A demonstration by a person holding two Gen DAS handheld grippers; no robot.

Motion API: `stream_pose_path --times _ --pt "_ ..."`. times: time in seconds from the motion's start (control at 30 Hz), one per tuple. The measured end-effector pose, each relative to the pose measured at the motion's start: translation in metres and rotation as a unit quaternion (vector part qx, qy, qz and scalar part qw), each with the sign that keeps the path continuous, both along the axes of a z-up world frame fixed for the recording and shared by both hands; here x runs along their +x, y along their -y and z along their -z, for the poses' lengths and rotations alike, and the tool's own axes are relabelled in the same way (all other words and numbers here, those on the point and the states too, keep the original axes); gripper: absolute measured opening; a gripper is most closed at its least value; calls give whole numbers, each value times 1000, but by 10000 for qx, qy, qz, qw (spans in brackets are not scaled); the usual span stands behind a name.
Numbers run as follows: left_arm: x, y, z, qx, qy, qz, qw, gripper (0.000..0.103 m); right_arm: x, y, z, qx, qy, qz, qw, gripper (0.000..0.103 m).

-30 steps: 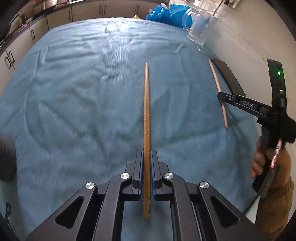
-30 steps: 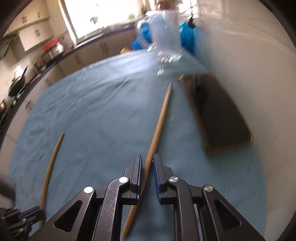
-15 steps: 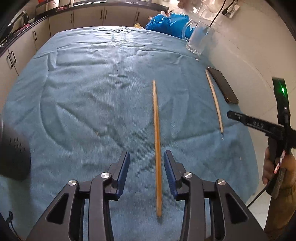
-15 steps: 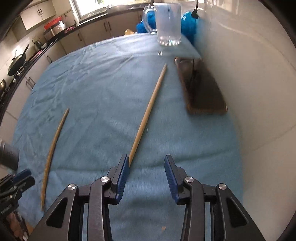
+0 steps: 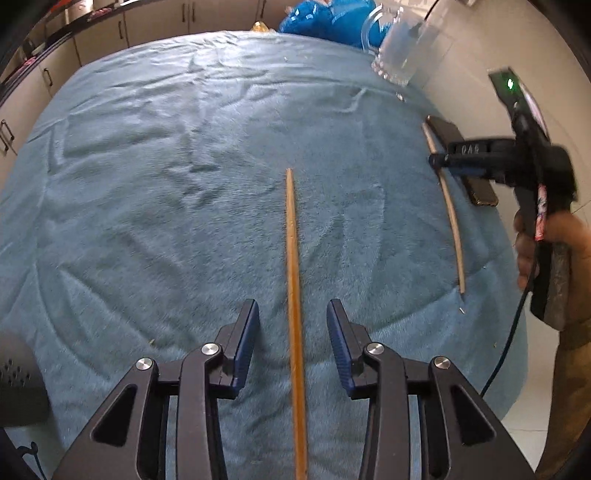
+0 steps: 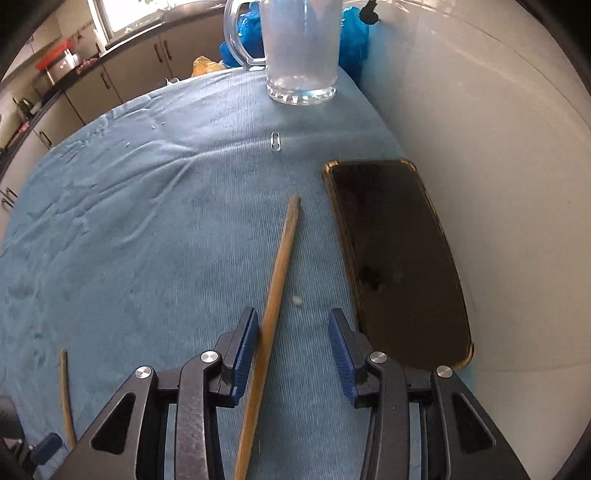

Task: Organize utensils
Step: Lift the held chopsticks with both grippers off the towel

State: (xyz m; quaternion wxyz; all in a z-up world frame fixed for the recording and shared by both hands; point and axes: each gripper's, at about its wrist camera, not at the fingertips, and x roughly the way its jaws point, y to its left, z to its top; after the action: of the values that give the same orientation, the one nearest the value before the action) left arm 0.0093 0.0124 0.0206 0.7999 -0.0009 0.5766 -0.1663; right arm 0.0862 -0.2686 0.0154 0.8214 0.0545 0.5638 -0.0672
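Two wooden chopsticks lie apart on a blue cloth (image 5: 147, 184). One chopstick (image 5: 293, 280) runs straight between the pads of my left gripper (image 5: 293, 332), which is open and not touching it. The other chopstick (image 6: 280, 266) lies slanted between the jaws of my right gripper (image 6: 291, 339), close against the left pad (image 6: 245, 343). Those jaws are closing, and the stick rests loose on the cloth. The left wrist view shows the right gripper (image 5: 439, 162) over that second chopstick (image 5: 452, 221). The first chopstick (image 6: 65, 391) shows at the right wrist view's lower left.
A glass mug (image 6: 301, 48) stands at the far end of the cloth, a blue plastic bag (image 5: 321, 18) behind it. A black phone (image 6: 395, 258) lies right of the right-hand chopstick, against the white wall. A paper clip (image 6: 275, 142) lies near the mug. A dark object (image 5: 18, 384) sits at the near left.
Both grippers were shut on their chopsticks and have let go; the sticks now lie on the cloth between open jaws. The right gripper moved forward toward the mug.
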Motion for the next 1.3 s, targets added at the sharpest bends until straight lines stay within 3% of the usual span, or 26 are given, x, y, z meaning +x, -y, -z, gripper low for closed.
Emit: stream_pose_path --times 0.03,0.1,0.13,0.2,0.37,0.5,0.63,0.77,1.0,1.17,1.3 --pt "3 2 0 23 12 3 10000 37 3 -2 -1 27 -20 -29 10000 18" --pt "9 5 1 -9 7 -10 10000 37 3 -8 -1 -11 -50 -151 9999 11" --pt "10 5 1 -20 30 -21 10000 30 1 -11 0 -51 -35 -229 9997 9" --pt "12 2 3 121 160 -128 9997 7 -9 -15 0 31 -1 -352 9994 9" --pt "-9 -22 3 -116 82 -232 9996 7 -65 -22 0 762 -144 -737 9943 9" --pt "-34 -35 3 -132 -12 -137 9998 7 -119 -38 1 528 -400 -1303 9892 10" --pt "-40 -36 2 -69 -108 -25 9999 7 -144 -46 0 395 -617 -1532 9855 22" --pt "-31 -31 2 -4 -319 9 9995 10 -135 -49 -1 100 -758 -1493 9858 23" --pt "-10 -20 2 238 -566 217 9979 11 -92 -54 6 53 -1309 -1479 9803 23" --pt "2 -15 3 257 -782 349 9960 11 -58 -66 10 -61 -1675 -1695 9712 23" --pt "6 -14 3 128 -745 399 9963 12 -33 -80 12 -76 -1669 -1887 9677 23"
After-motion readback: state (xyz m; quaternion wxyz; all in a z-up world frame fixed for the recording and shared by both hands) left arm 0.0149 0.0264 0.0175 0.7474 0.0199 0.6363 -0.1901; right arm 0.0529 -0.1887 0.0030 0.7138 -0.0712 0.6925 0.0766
